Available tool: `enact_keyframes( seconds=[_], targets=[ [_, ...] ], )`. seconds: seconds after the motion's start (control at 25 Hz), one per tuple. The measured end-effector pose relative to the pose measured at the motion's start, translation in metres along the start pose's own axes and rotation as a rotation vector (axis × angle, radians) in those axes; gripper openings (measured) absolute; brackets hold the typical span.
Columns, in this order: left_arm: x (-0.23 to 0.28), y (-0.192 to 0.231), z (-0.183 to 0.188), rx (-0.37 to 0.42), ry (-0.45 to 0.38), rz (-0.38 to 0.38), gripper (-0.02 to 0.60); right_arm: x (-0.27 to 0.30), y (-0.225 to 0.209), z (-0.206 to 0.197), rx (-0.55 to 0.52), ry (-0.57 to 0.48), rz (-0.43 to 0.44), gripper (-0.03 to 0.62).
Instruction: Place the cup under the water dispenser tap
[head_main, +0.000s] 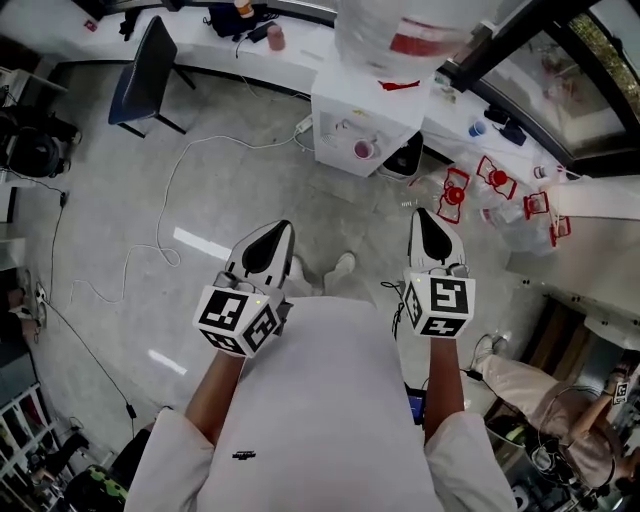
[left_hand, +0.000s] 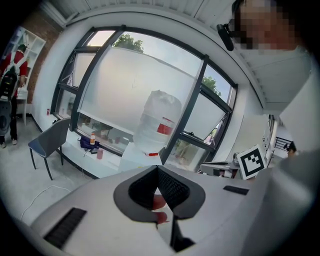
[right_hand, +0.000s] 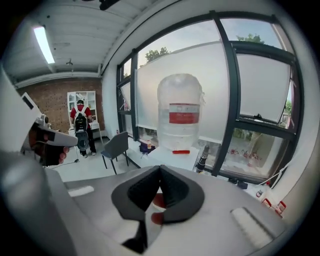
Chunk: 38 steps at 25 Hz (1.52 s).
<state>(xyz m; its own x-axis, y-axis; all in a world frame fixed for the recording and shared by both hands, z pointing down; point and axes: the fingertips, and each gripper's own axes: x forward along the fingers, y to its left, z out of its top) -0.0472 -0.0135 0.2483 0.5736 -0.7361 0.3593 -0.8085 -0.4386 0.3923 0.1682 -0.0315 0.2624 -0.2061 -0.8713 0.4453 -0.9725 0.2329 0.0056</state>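
I see the left hand-held gripper (head_main: 275, 232) and the right hand-held gripper (head_main: 424, 218) both pressed together on nothing, mid-frame. The pink cup (head_main: 362, 149) sits at the water dispenser (head_main: 345, 105) front, upper centre. The print on the bottle (right_hand: 180, 112) and its red label is unreadable.

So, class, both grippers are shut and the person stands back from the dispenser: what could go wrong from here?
A white cable loops over the floor before the water dispenser: walking up could snag it. The pink cup sits in a narrow recess; the left gripper and right gripper, both shut, might knock it if not opened first.
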Motion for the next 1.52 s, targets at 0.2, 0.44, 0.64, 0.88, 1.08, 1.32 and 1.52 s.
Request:
enact_keyframes(
  seconds=[0.2,0.44,0.64,0.88,1.08,1.32,1.52],
  targets=[
    [-0.007,-0.010,0.012,0.014,-0.032,-0.011,0.002,-0.037,0.001,0.028,0.018,-0.094,-0.009,0.012],
    [-0.015,-0.021,0.022,0.040,-0.065,-0.023,0.002,-0.074,0.002,0.046,0.029,-0.201,-0.024,0.012],
    [-0.020,-0.029,0.029,0.062,-0.091,-0.030,0.002,-0.081,0.006,0.034,0.013,-0.226,-0.029,0.012],
    [-0.026,-0.031,0.026,0.076,-0.093,-0.025,0.002,-0.081,0.012,0.033,0.019,-0.224,-0.002,0.012],
    [-0.025,-0.032,0.025,0.084,-0.092,-0.027,0.002,-0.076,0.016,0.039,0.009,-0.239,0.008,0.012],
    [-0.025,-0.034,0.022,0.091,-0.072,-0.041,0.002,-0.072,0.023,0.029,0.004,-0.201,0.024,0.011],
    [-0.020,-0.036,0.022,0.092,-0.065,-0.051,0.002,-0.070,0.027,0.022,0.035,-0.186,0.041,0.011]
  ],
)
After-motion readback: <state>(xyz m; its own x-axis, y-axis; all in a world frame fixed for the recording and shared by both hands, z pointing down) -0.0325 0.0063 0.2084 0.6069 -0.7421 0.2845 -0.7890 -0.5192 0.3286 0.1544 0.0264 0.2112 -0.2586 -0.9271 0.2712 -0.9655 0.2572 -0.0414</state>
